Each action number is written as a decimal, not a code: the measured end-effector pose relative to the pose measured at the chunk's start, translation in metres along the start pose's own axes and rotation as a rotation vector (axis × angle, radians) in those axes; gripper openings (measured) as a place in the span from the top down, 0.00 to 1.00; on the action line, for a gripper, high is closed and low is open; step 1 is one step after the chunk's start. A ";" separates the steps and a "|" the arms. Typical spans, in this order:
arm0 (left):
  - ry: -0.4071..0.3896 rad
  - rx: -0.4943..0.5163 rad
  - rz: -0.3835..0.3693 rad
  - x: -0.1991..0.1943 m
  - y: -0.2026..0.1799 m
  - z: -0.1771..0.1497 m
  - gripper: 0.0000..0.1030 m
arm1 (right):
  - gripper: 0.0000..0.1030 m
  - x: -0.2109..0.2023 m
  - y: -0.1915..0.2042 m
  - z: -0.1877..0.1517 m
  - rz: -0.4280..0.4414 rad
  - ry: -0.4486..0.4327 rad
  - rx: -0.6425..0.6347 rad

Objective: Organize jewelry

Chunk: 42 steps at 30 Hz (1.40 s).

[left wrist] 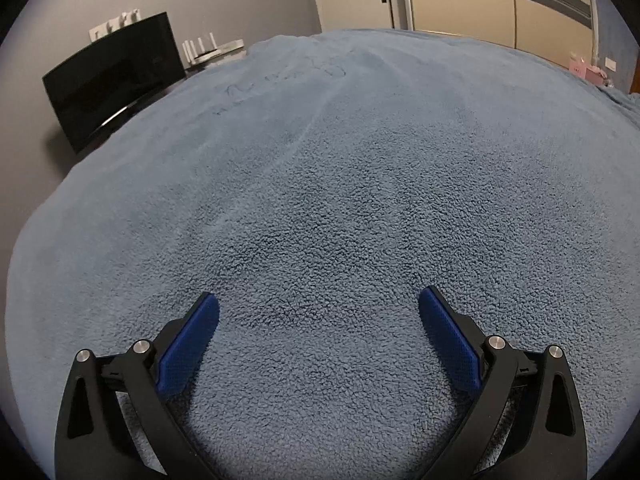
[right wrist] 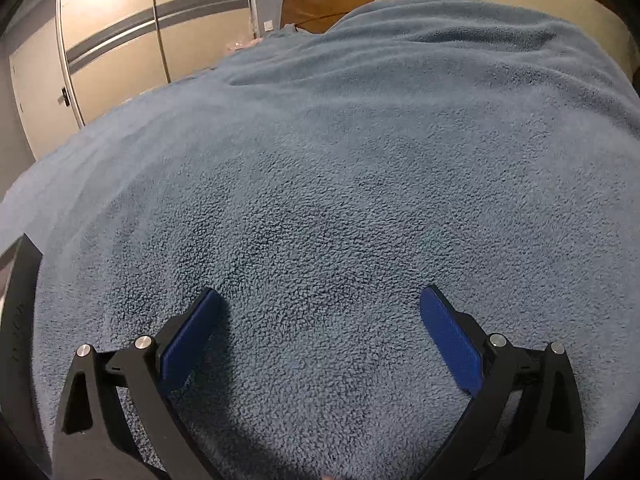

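While we hold both tools low over the bed, the blue fleece blanket (left wrist: pixel 360 168) fills nearly everything in both wrist views, spread from its near edge under the fingers to the far edge by the wardrobe doors (left wrist: pixel 500 4). Beyond the blanket's left edge stands a dark monitor (left wrist: pixel 112 76), with a white router (left wrist: pixel 204 50) just beside it near the far left corner; in the right wrist view a wooden headboard (right wrist: pixel 320 0) rises past the far edge. Faint thin lines lie on the blanket toward its far left corner (possibly a chain, but too small and blurred for us to say), and otherwise we can find no jewelry and no box or tray for it in either view. Our left gripper (left wrist: pixel 319 304) has its blue pads (left wrist: pixel 188 348) spread wide apart with only fleece between them, and our right gripper (right wrist: pixel 320 304) stands likewise, pads (right wrist: pixel 450 344) well apart and holding nothing. We judge the task barely begun, if begun at all: nothing is sorted as far as we can see, and locating the pieces, lifting each one and putting it in its place are all left.
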<state>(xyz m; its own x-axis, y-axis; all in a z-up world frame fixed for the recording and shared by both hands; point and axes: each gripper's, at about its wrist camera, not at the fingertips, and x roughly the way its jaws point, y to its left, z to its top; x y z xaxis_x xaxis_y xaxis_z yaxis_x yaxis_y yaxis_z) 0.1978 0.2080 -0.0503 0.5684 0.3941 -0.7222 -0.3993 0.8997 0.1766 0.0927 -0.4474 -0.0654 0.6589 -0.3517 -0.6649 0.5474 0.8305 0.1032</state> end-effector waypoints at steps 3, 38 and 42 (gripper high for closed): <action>-0.001 0.002 0.003 0.001 -0.001 0.000 0.04 | 0.04 -0.006 -0.012 -0.003 0.056 -0.013 0.047; -0.001 0.002 0.003 0.003 0.001 0.001 0.04 | 0.05 -0.011 0.001 0.000 0.036 -0.019 0.038; -0.001 0.002 0.003 0.003 0.001 0.001 0.04 | 0.05 -0.010 0.001 0.001 0.036 -0.019 0.038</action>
<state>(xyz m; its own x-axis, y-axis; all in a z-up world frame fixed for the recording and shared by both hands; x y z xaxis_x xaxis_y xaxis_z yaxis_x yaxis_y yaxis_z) 0.2000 0.2101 -0.0515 0.5682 0.3968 -0.7209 -0.3996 0.8989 0.1798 0.0869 -0.4432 -0.0579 0.6879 -0.3306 -0.6462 0.5421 0.8260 0.1545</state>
